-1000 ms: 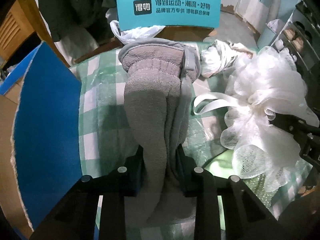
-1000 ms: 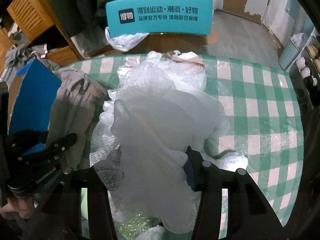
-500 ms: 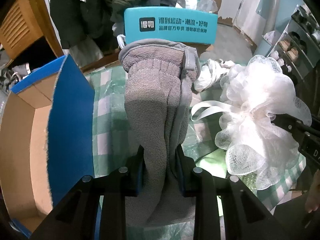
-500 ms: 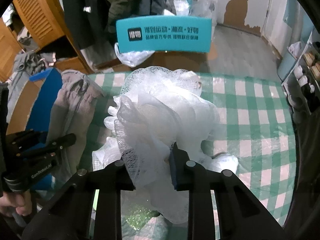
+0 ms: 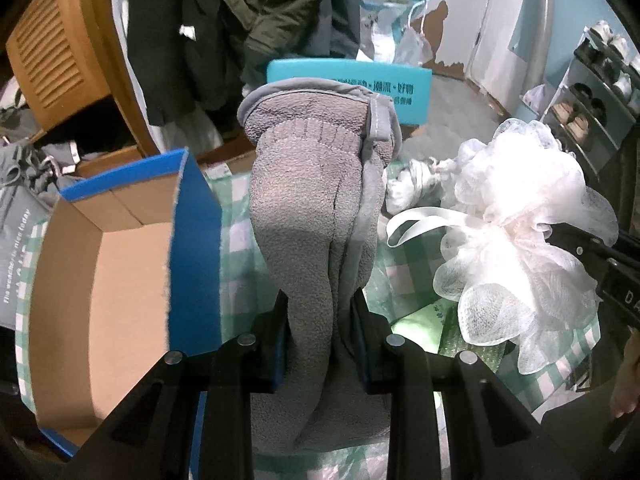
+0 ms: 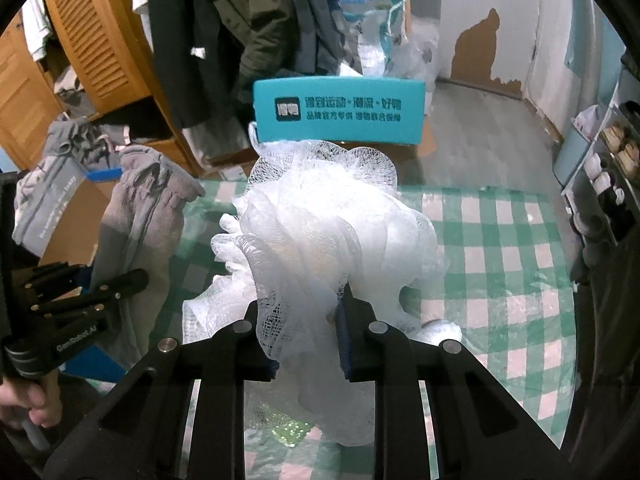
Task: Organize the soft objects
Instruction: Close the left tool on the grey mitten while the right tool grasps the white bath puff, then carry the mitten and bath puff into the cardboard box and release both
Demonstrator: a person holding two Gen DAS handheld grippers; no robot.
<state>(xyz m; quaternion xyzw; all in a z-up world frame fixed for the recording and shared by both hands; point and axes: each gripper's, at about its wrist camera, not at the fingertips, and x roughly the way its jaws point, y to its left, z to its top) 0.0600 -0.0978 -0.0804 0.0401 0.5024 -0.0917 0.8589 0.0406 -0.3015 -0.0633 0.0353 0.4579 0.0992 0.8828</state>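
Note:
My left gripper [image 5: 320, 312] is shut on a grey fleece glove [image 5: 312, 184] and holds it upright above the green checked table [image 5: 240, 248]; the glove also shows in the right wrist view [image 6: 140, 224]. My right gripper [image 6: 306, 320] is shut on a white mesh bath pouf [image 6: 328, 232], lifted off the table; the pouf shows at the right of the left wrist view [image 5: 520, 240]. An open cardboard box with blue outer walls [image 5: 100, 280] stands just left of the glove.
A teal chair back with printed text [image 6: 340, 110] stands behind the table. A crumpled white cloth [image 5: 416, 180] lies on the table behind the pouf. Green packaging [image 5: 424, 328] lies below it. A shoe rack [image 5: 592, 100] is at the right, a wooden cabinet [image 6: 100, 40] at the left.
Both grippers have risen with their loads. The glove and the pouf have come up off the table, and the box's open inside has come into the left wrist view.

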